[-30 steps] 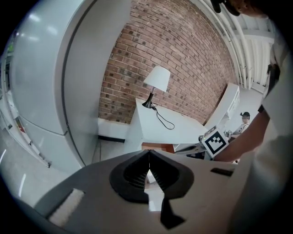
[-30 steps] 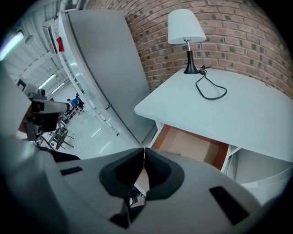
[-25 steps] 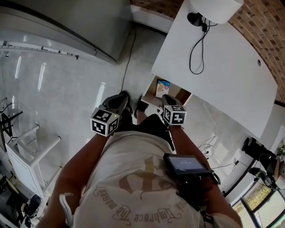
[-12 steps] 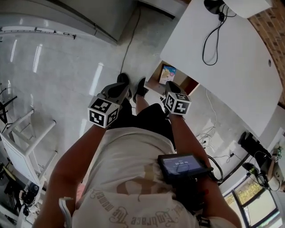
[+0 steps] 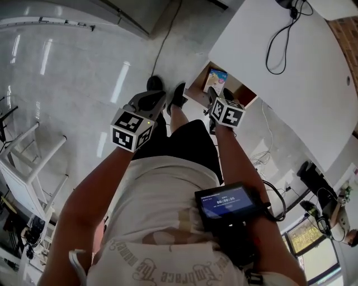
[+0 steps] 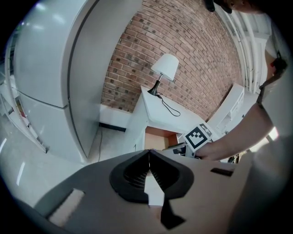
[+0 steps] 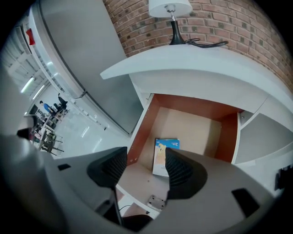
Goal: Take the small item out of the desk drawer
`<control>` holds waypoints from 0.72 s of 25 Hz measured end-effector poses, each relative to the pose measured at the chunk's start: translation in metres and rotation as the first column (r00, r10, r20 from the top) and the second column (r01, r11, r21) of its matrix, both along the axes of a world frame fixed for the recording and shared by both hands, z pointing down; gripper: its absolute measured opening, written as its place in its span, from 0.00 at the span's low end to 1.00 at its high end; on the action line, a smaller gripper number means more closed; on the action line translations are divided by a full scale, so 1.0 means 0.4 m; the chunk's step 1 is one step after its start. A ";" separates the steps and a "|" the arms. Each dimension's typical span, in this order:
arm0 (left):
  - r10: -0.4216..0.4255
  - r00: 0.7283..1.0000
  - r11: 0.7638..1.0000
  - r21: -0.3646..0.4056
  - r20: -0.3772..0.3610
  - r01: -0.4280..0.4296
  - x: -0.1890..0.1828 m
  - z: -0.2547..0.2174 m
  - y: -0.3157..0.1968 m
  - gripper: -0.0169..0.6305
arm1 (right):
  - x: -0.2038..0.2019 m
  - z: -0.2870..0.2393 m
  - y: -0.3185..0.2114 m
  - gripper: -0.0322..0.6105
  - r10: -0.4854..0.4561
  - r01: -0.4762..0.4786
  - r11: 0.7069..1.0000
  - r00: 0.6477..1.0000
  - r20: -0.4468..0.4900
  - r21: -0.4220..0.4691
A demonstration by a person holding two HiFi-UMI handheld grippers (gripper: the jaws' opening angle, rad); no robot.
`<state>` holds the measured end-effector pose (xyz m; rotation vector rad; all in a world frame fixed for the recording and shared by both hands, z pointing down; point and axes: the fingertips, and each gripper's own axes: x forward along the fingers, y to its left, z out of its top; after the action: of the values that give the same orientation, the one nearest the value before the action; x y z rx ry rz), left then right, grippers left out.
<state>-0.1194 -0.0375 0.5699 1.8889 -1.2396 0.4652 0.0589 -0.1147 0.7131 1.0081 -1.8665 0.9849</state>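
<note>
The desk drawer (image 7: 143, 119) stands pulled out under the white desk (image 7: 192, 59); in the head view the drawer (image 5: 197, 88) shows below the desk edge. A small blue and yellow flat packet (image 7: 161, 154) lies on the drawer floor, also seen as the packet (image 5: 216, 76) from above. My right gripper (image 7: 145, 170) hovers just above the drawer's front, its jaws opening, with nothing between them; the packet lies below and beyond the gap. My left gripper (image 6: 148, 170) is shut and empty, held to the left of the drawer; the left gripper (image 5: 150, 102) hangs over the floor.
A white lamp (image 7: 170, 9) with a black cable (image 7: 206, 43) stands on the desk (image 5: 291, 84). A grey cabinet (image 6: 87, 77) rises at the left. The person's shoes (image 5: 168, 92) stand on the pale floor before the drawer. A white frame (image 5: 28, 167) is at far left.
The head view has moved closer to the desk and the drawer sits higher in frame. Both grippers have risen toward the drawer, the right one nearest its front edge.
</note>
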 end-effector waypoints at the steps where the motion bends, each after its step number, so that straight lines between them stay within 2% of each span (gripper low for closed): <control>1: -0.001 1.000 1.000 -0.003 -0.001 0.001 -0.001 0.007 0.004 0.04 | 0.002 0.010 0.000 0.41 0.004 -0.004 1.000 1.000 -0.011 -0.002; 7: -0.030 1.000 0.999 -0.032 -0.001 0.030 -0.022 0.056 0.030 0.04 | 0.008 0.064 -0.003 0.45 0.018 -0.019 1.000 0.999 -0.042 -0.003; 12: -0.059 0.998 0.997 -0.043 -0.002 0.059 -0.024 0.090 0.033 0.04 | 0.020 0.108 -0.004 0.50 -0.022 0.021 1.000 0.997 -0.071 -0.023; 18: -0.086 0.996 0.996 -0.040 -0.021 0.085 -0.011 0.117 0.014 0.04 | 0.027 0.140 -0.028 0.51 -0.016 0.015 1.000 0.997 -0.080 -0.018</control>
<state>-0.1240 -0.0318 0.6168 1.7957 -1.2818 0.4190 0.0698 -0.1260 0.7693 1.0070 -1.7950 0.9362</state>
